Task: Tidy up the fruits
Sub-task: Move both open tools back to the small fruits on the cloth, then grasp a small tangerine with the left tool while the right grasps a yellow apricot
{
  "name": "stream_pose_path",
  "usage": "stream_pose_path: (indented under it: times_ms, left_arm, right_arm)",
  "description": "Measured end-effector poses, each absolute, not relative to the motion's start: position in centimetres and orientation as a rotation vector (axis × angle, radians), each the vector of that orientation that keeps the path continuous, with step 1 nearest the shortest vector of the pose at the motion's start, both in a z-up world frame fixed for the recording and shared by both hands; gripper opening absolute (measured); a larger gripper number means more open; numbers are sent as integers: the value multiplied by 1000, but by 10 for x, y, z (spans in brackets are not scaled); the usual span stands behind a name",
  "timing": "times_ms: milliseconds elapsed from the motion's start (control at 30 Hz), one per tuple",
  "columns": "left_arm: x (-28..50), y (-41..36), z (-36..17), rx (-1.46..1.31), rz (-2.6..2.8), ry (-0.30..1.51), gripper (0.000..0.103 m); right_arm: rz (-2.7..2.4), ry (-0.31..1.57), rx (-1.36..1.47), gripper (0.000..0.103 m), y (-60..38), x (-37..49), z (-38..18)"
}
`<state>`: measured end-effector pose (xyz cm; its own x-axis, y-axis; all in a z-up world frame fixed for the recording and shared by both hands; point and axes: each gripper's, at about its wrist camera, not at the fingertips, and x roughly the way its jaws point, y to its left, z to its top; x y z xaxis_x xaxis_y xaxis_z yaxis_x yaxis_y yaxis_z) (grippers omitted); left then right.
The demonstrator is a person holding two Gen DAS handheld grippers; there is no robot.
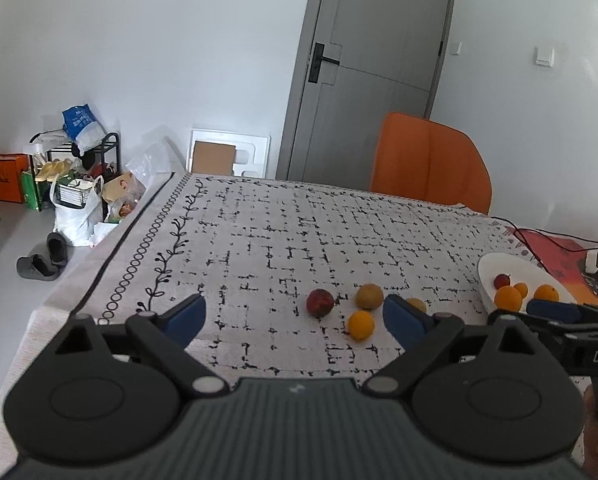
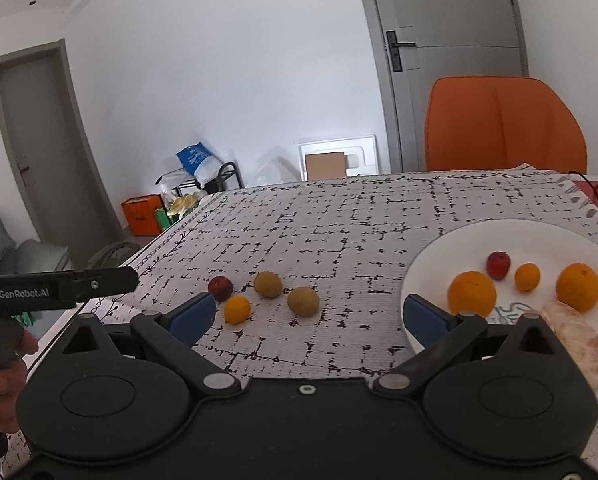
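Both claws hang spread wide and empty above a patterned tablecloth (image 2: 339, 240): the left gripper (image 1: 295, 318) faces four loose fruits, the right gripper (image 2: 309, 318) sits nearer the white plate (image 2: 547, 236). On the cloth lie a red plum (image 2: 220, 287), a small orange (image 2: 237, 309) and two brown kiwis (image 2: 267, 284) (close together, left of the plate). The plate holds three oranges (image 2: 472, 294), a red fruit (image 2: 498, 265) and a peeled citrus (image 2: 579, 342).
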<state>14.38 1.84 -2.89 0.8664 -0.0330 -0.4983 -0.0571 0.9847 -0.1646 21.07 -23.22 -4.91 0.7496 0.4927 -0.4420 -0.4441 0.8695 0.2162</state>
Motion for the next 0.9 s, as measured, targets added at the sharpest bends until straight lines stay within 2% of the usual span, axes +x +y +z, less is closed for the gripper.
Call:
stream_pose_path:
  times_ms: [267, 433, 500, 600, 900]
  left_arm:
    - [155, 11, -39, -182, -3, 546, 82]
    - [162, 7, -44, -187, -15, 564, 66]
    - [163, 7, -46, -187, -17, 568, 64]
    - [163, 8, -49, -189, -18, 573, 59]
    - [165, 18, -53, -199, 7, 583, 57]
  right_arm:
    - [521, 532, 77, 88, -228, 216, -52]
    - [537, 543, 62, 77, -226, 219, -53]
    - [545, 545, 53, 76, -224, 221, -53]
    - [555, 556, 40, 67, -218, 226, -55]
    - [564, 588, -1, 53, -201, 243, -61]
